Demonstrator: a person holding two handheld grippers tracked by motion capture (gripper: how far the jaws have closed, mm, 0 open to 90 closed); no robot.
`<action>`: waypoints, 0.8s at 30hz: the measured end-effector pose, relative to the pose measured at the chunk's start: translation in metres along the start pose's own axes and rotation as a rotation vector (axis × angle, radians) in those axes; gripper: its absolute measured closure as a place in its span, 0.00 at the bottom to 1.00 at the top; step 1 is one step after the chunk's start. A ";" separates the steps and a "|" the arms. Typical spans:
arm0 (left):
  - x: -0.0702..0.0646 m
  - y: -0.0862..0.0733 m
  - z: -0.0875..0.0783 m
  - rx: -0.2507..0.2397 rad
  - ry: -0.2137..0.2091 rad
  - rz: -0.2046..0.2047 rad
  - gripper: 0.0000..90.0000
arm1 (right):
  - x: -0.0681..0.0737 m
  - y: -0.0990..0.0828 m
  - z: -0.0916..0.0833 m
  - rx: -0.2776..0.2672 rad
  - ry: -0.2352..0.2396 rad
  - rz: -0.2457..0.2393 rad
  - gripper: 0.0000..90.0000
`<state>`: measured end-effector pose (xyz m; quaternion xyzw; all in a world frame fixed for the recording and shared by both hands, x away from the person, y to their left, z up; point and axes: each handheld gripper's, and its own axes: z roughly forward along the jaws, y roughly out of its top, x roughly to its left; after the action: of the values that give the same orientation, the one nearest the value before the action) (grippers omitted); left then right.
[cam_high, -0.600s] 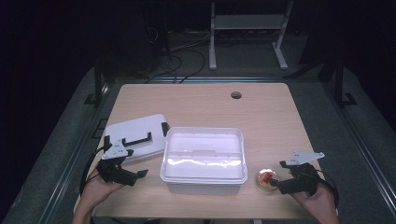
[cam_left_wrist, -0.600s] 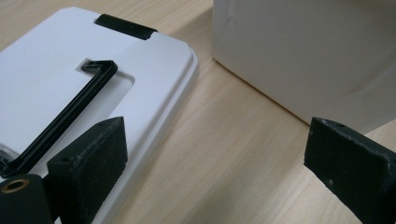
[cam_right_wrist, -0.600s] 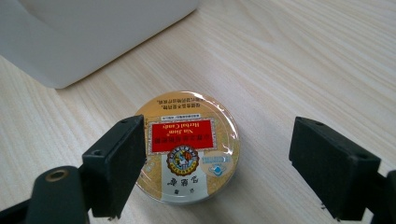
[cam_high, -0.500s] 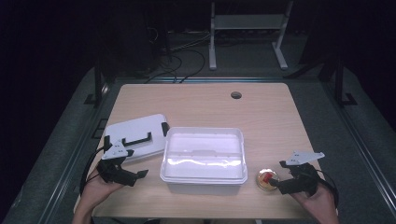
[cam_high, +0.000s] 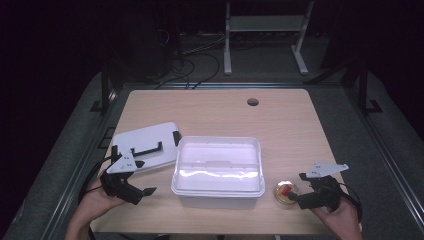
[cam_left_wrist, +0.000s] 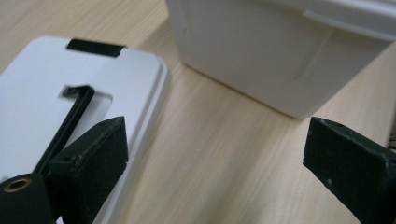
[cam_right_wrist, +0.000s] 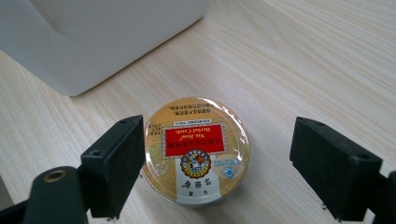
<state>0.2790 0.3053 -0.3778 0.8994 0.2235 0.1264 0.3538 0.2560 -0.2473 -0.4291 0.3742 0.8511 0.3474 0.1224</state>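
A: One round tin (cam_right_wrist: 196, 150) is the work item. It sits flat on the table (cam_high: 215, 115), lower right of the high view, just beside the near right corner of the white open bin (cam_high: 218, 165) and apart from it.

B: What has changed since the earlier high views?

A: Almost nothing. The tin, the bin and the lid (cam_high: 145, 147) hold the same places. The right gripper (cam_right_wrist: 215, 168) remains at the tin, and the left gripper (cam_high: 131, 186) remains at the lower left of the frame near the lid. Judgement: the grasp is staged but not yet made; the tin is still outside the bin.

B: State of the tongs?

A: Right: jaws spread wide, one on each side of the tin. In the right gripper view the left jaw is at or just beside the tin's rim; the right jaw stands well clear. Left: jaws spread wide, holding nothing, over bare table between the lid and the bin.

B: Orientation of the tin?

A: The printed lid faces up, so its short axis is vertical. Being round, it has no long axis in plan. The red label reads upside down in the right gripper view, with the top of the print toward the gripper.
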 end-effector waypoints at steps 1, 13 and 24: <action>0.001 0.003 -0.003 -0.001 -0.008 0.008 0.07 | 0.000 0.000 0.000 0.000 0.000 0.000 0.19; 0.000 0.077 -0.036 0.023 -0.083 0.173 0.07 | 0.000 0.001 0.002 0.008 0.007 0.002 0.19; -0.011 0.143 -0.009 0.089 -0.195 0.296 0.16 | 0.001 0.000 0.002 0.013 0.010 -0.006 0.20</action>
<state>0.3108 0.2122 -0.2733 0.9452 0.0587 0.0792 0.3114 0.2569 -0.2455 -0.4304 0.3708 0.8551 0.3431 0.1167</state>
